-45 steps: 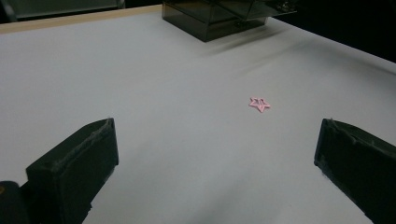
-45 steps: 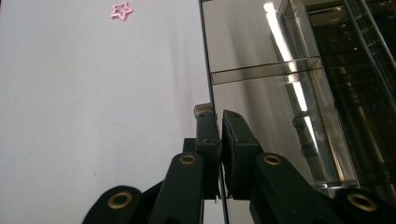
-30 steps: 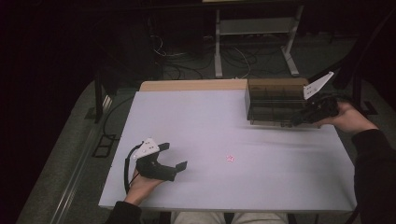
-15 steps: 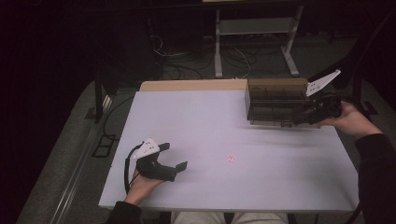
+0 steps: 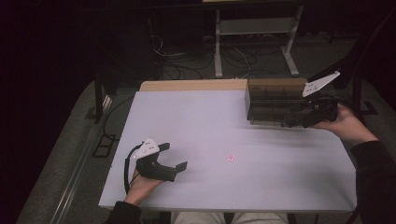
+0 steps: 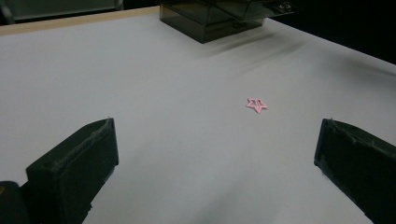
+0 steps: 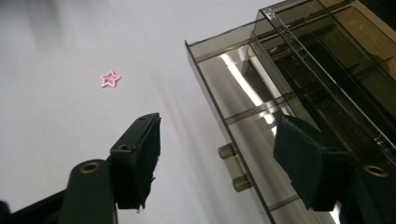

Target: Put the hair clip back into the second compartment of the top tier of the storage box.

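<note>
A pale desk (image 5: 224, 121) stands in a dark room, cables on the floor behind. At two o'clock sits a smoky plastic drawer box (image 5: 275, 100); the right claw (image 5: 299, 122) has just been opening beside its drawer handle (image 7: 233, 170), seen close in the right gripper view. The left claw (image 5: 175, 156) rests open at seven o'clock. A pink star (image 5: 229, 158) lies mid-desk, bare surface all round.

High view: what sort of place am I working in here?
Probably a lab or recording workspace, not a home: a bare white table in a dark room, loose cables on the floor beyond it, and a metal stand behind.
</note>
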Motion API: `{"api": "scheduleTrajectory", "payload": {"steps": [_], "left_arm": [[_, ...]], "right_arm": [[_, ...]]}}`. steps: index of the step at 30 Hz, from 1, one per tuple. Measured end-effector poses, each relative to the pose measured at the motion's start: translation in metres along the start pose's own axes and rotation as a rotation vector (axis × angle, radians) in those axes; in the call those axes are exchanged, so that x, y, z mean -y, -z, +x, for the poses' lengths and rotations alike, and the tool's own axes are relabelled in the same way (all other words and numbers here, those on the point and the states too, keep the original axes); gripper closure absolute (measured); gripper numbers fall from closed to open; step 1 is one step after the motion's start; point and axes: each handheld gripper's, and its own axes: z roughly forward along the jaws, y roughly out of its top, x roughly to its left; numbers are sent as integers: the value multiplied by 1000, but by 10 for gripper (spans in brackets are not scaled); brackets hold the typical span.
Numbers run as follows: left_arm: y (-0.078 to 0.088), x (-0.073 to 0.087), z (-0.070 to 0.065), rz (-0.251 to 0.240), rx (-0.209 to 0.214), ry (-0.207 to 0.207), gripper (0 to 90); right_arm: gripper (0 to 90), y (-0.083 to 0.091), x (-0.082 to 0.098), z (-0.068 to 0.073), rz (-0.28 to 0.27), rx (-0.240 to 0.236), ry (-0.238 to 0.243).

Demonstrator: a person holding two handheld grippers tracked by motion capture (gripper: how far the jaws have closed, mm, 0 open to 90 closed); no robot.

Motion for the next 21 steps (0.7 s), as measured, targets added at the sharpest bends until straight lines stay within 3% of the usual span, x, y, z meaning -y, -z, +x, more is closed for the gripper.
{"api": "scheduleTrajectory", "payload": {"steps": [21], "left_arm": [[1, 0, -1, -4, -2, -1, 0]], "right_arm": [[171, -8, -13, 33, -57, -9, 1]]}}
